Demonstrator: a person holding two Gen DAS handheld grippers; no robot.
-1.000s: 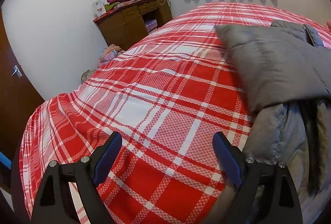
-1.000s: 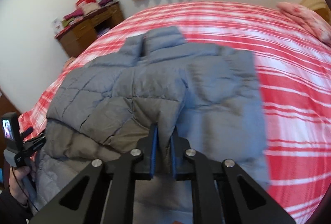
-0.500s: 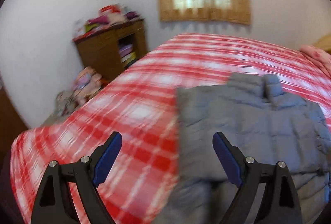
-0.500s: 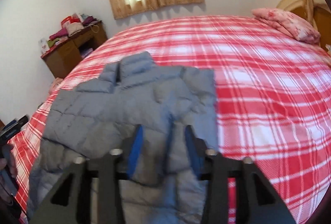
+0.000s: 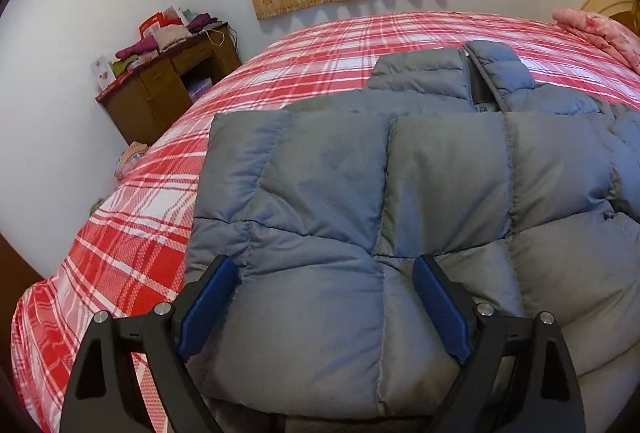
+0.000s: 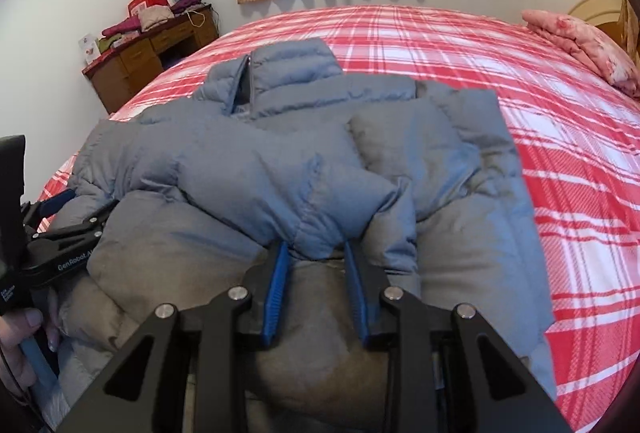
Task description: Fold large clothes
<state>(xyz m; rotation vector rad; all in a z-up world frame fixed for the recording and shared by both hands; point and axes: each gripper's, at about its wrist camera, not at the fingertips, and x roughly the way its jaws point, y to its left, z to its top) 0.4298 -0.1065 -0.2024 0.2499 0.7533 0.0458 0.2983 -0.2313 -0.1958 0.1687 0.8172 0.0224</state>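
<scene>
A grey-blue puffer jacket [image 5: 440, 173] lies on the red plaid bed [image 5: 320, 45], collar [image 6: 292, 69] at the far end, both sides folded inward. My left gripper [image 5: 324, 265] is open wide, low over the near-left folded panel, and the padding bulges between its fingers without being pinched. In the right wrist view the left gripper [image 6: 76, 211] sits at the jacket's left edge. My right gripper [image 6: 315, 249] has its jaws partly apart. The end of the folded sleeve [image 6: 312, 193] lies between its tips, and no clamping shows.
A wooden desk [image 5: 172, 85] piled with clothes stands by the wall past the bed's left side. A pink pillow [image 6: 580, 41] lies at the far right. A person's hand [image 6: 20, 353] holds the left gripper's handle. Bare bedspread [image 6: 580, 173] stretches right of the jacket.
My left gripper swung right, from bare bedspread to over the jacket's left panel. My right gripper, shut on the sleeve fabric a second ago, has opened and sits low at the sleeve end.
</scene>
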